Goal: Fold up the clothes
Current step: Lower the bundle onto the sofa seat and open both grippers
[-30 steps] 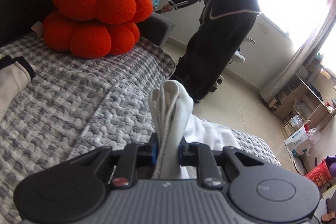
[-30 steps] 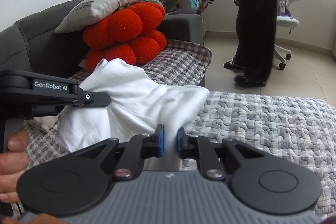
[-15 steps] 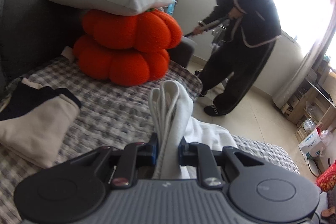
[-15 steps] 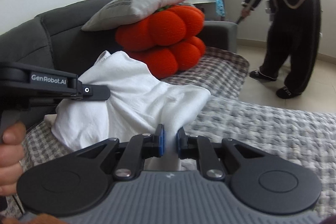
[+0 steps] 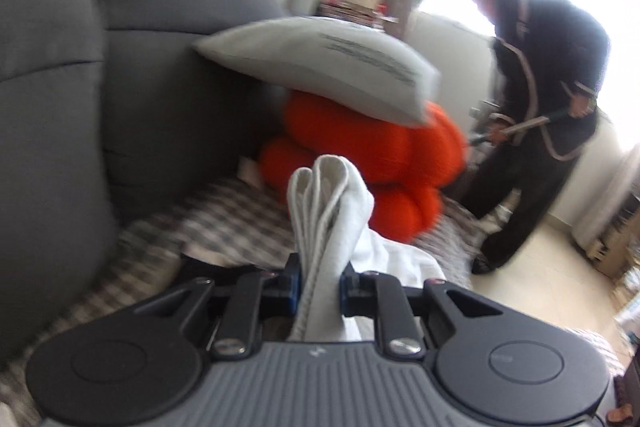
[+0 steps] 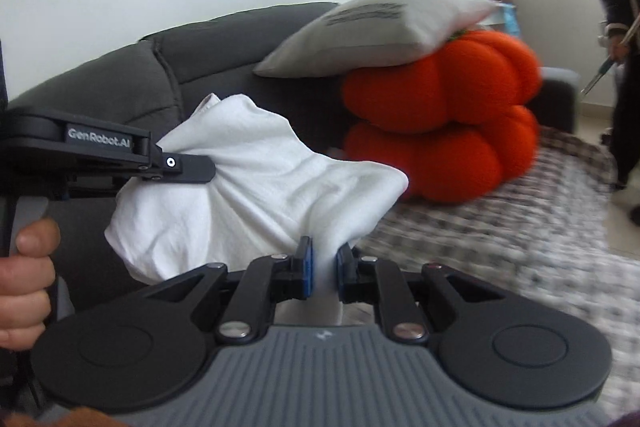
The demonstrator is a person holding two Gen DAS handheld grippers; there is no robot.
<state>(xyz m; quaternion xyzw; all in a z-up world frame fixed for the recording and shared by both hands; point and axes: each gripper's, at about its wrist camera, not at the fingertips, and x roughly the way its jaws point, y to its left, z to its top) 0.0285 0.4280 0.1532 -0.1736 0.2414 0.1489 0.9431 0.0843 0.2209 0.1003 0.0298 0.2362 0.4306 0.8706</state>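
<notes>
- At the far left of the right wrist view, your left hand (image 6: pixel 24 291) holds the handle of the left claw (image 6: pixel 188 169). This claw is clenched on one bunched end of the white cotton garment (image 6: pixel 256 187).
- In the left wrist view, the same left claw (image 5: pixel 319 287) has its blue pads tight on a thick roll of the white cloth, with several folded edges standing up between the jaws.
- The white cotton garment hangs in the air between your two claws, above the sofa seat. It sags a little in the middle.
- The dark grey fabric sofa (image 6: pixel 132 83) is behind the garment; its backrest fills the left side of both views.
- At the low centre of the right wrist view, the right claw (image 6: pixel 323 269) is clenched on the other end of the garment, which is pinched thin between the pads.
- A grey and white checked quilted cover (image 6: pixel 500 239) lies on the seat, to the right of the claws.
- Two orange pumpkin-shaped plush cushions (image 6: pixel 440 115) are stacked against the sofa, and a light grey pillow with dark printed text (image 6: pixel 376 31) lies on top of them.
- At the far right, a person in dark clothes (image 5: pixel 540 115) stands on the floor and holds a long thin pole.
</notes>
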